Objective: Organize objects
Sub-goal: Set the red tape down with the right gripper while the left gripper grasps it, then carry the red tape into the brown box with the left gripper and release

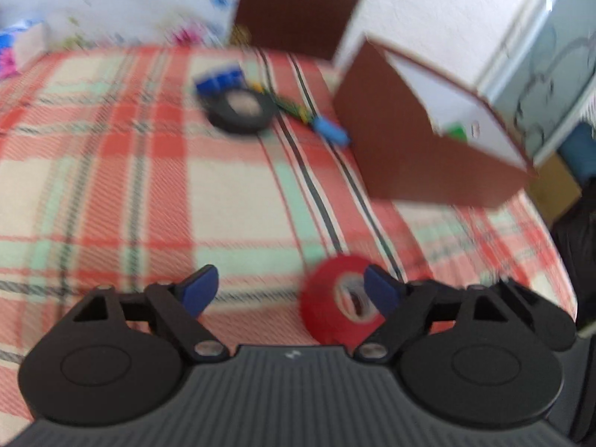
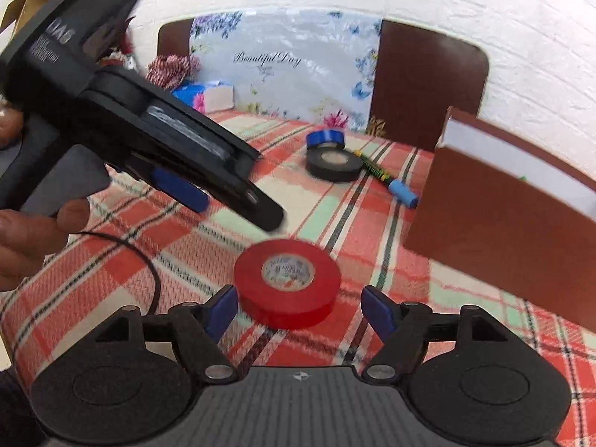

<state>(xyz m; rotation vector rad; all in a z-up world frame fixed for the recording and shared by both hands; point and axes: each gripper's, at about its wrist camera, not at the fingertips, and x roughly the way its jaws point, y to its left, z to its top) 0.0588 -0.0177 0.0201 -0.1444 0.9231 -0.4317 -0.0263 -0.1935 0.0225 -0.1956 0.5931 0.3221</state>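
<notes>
A red tape roll (image 2: 287,283) lies flat on the plaid-covered bench (image 2: 141,238), hole upward, just ahead of the right hand-held gripper (image 2: 300,311), whose blue pads (image 2: 223,311) stand apart on either side of it without touching. The left hand-held gripper (image 1: 290,290), also spread and empty, comes in from the left of the scene; in its own blurred view the roll sits off-centre, against its right-side pad. The right hand looks the nearer and better lined up. The roll is glossy red with a pale printed core (a round thing, so no long axis to match). Farther off lie a black tape roll (image 2: 334,165), a blue one (image 2: 325,138) and a brown box (image 2: 503,216), far right.
</notes>
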